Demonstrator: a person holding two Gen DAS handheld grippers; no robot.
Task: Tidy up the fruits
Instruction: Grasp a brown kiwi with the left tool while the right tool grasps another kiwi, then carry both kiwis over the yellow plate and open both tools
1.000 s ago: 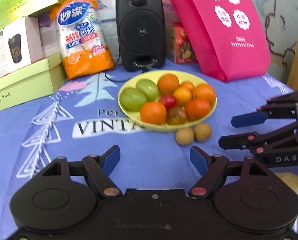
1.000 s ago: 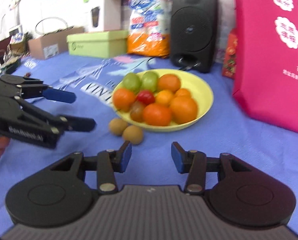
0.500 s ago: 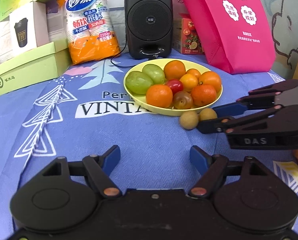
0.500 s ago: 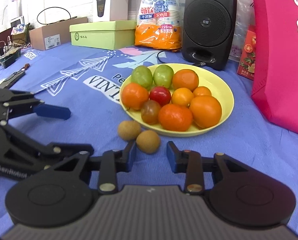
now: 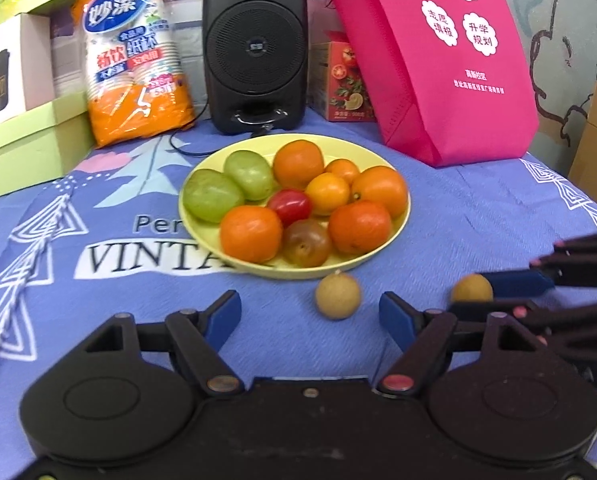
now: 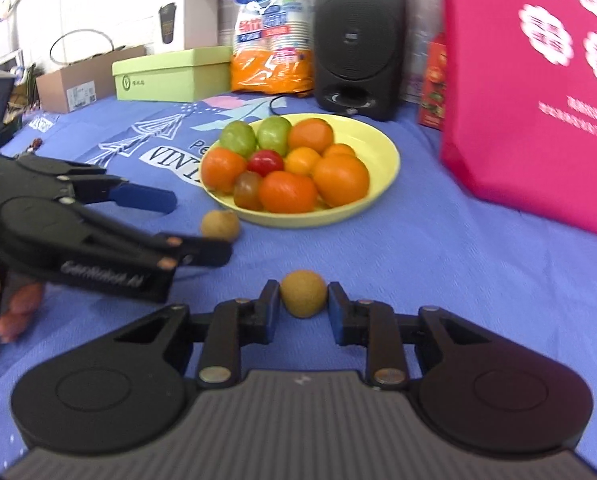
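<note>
Plainly, the weak spot is the grip on a small round fruit: the right gripper (image 6: 303, 302) has its fingers drawn in on a brown fruit (image 6: 303, 293) that sits on the blue cloth of the counter (image 6: 438, 248), and from its own camera the blue pads look to be at the fruit's two sides, though a sliver of gap may remain on the right. If the pads bear off-centre, the smooth ball could squirt forward and roll toward the pink bag (image 6: 538, 92) or off the cloth. The second brown fruit (image 5: 337, 295) lies just in front of the yellow plate (image 5: 202, 236), apart from it, and the left gripper (image 5: 310, 316) is closing with that fruit ahead of and between its fingertips, nothing pressed yet — a hasty close could nudge it away. The plate is already heaped with oranges, green fruit and small tomatoes, so a fruit dropped on top could tumble out or knock another loose. Both tools tilt downward toward the cloth, side by side and close together; the left one's lower finger (image 6: 202, 250) reaches just beside its fruit, and a clash between the two tools seems possible. A hand (image 6: 14, 308) shows behind the left tool.
</note>
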